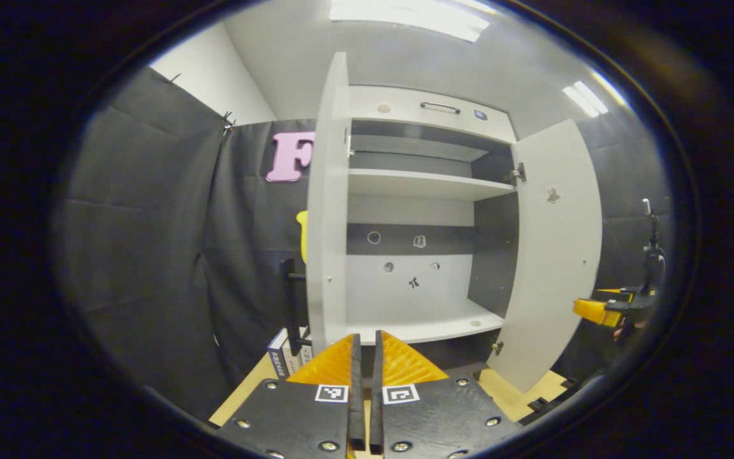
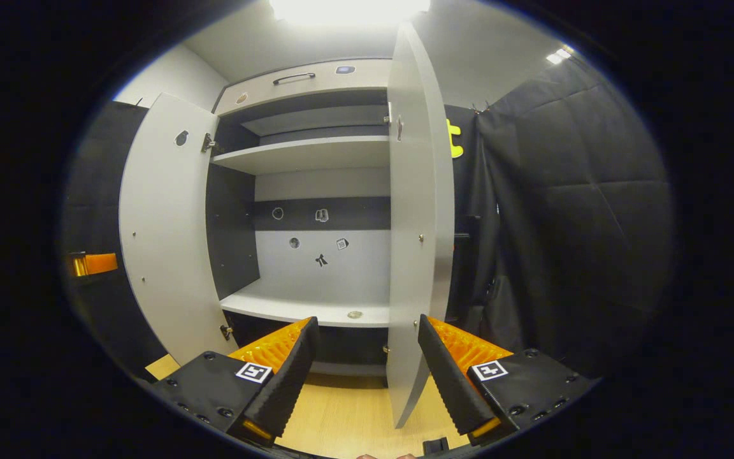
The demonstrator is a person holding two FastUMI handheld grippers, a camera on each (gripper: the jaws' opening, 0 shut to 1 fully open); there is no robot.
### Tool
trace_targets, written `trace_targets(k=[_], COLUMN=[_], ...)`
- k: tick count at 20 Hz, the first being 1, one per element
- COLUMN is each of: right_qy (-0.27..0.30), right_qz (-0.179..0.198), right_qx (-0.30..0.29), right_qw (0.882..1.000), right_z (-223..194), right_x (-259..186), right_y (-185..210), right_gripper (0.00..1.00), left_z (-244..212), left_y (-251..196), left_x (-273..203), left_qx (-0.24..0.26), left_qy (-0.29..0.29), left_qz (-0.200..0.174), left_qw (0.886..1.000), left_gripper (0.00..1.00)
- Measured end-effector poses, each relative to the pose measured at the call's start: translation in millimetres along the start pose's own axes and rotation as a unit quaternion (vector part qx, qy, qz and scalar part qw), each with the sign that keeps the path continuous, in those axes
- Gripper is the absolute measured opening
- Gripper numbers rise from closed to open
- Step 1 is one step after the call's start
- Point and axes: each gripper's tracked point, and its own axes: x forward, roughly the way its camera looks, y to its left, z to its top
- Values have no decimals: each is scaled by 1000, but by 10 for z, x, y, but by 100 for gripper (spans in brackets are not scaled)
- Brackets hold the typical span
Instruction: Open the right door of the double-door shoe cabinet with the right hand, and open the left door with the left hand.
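Already both doors of the shoe cabinet (image 2: pixel 316 191) are swung wide; light, stiff panels, best taken by the edge. Left gripper (image 1: pixel 363 357) is clenched empty, right gripper (image 2: pixel 367 363) released around the right door (image 2: pixel 419 210).

Both cabinet doors stand open. The right door (image 2: pixel 419 210) stands edge-on between the spread fingers of the right tongs (image 2: pixel 367 363). The shelves (image 2: pixel 303 155) are bare.

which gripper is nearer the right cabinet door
Right. The right gripper is open with the right door edge-on between its fingers. The left gripper is shut in front of the left door, across the cabinet.
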Motion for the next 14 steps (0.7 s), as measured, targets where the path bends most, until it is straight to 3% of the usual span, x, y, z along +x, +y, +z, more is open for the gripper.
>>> trace_targets(k=[6, 8, 9, 10, 12, 14], right_qy=[-5, -4, -5, -8, -14, -17], right_qz=[26, 27, 27, 26, 25, 24], right_qx=[4, 6, 11, 16, 21, 18], right_qw=[1000, 1000, 1000, 1000, 999, 999], right_z=[35, 42, 61, 75, 111, 127], right_x=[73, 87, 97, 108, 120, 118], right_y=[26, 1, -3, 4, -4, -4], right_gripper=[98, 98, 92, 98, 98, 96], left_z=[-27, -18, -3, 14, 31, 55], left_y=[-206, -199, -181, -155, -141, -166], left_x=[115, 128, 141, 138, 172, 191], left_qx=[-24, -8, 3, 12, 21, 22], left_qy=[4, 2, -1, -5, -16, -26], left_qz=[4, 15, 21, 28, 37, 38], left_qw=[1000, 1000, 1000, 1000, 999, 999], left_gripper=[1, 1, 0, 1, 2, 13])
